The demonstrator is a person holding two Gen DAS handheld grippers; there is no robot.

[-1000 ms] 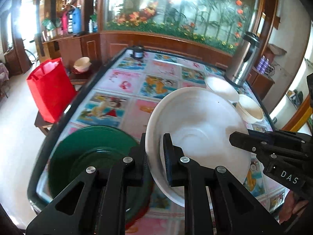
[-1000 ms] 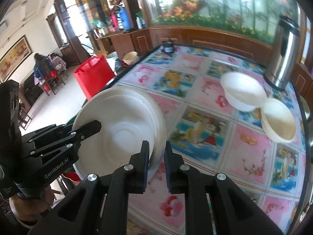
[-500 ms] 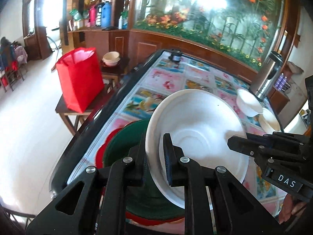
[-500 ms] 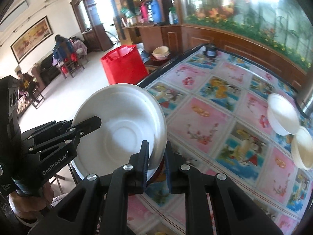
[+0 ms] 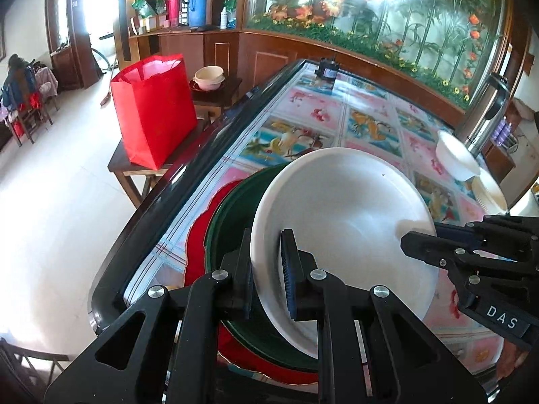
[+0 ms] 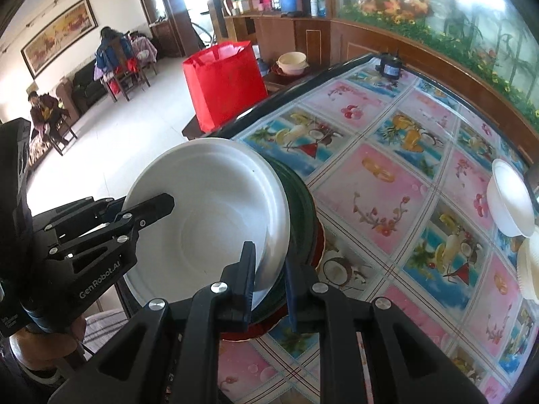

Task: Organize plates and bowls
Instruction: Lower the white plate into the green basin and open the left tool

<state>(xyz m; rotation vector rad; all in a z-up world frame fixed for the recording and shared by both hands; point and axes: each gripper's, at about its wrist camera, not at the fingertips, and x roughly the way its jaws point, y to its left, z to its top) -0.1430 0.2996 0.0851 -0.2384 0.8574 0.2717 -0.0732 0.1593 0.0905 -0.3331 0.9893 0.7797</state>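
A large white plate [image 5: 343, 229] hangs tilted over a green plate [image 5: 229, 222], which lies on a red plate [image 5: 198, 245] at the table's near left corner. My left gripper [image 5: 266, 252] is shut on the white plate's near rim. The right gripper [image 5: 416, 240] pinches its right rim. In the right wrist view my right gripper [image 6: 269, 262] is shut on the white plate [image 6: 209, 208], with the left gripper [image 6: 161, 202] clamped on the opposite rim. The green plate [image 6: 303, 208] and red plate [image 6: 320, 245] peek out beneath.
A white bowl [image 5: 454, 158] and a stack of cream bowls [image 5: 488, 192] stand at the table's far right by a steel thermos [image 5: 485, 111]. A red bag [image 5: 151, 107] stands on a low side table left of the table edge [image 5: 161, 195]. A small dark jar [image 5: 328, 67] sits at the far end.
Both grippers have carried the white plate left and downward, from over the table's middle to above the green and red plates at the corner. Both grips have held.
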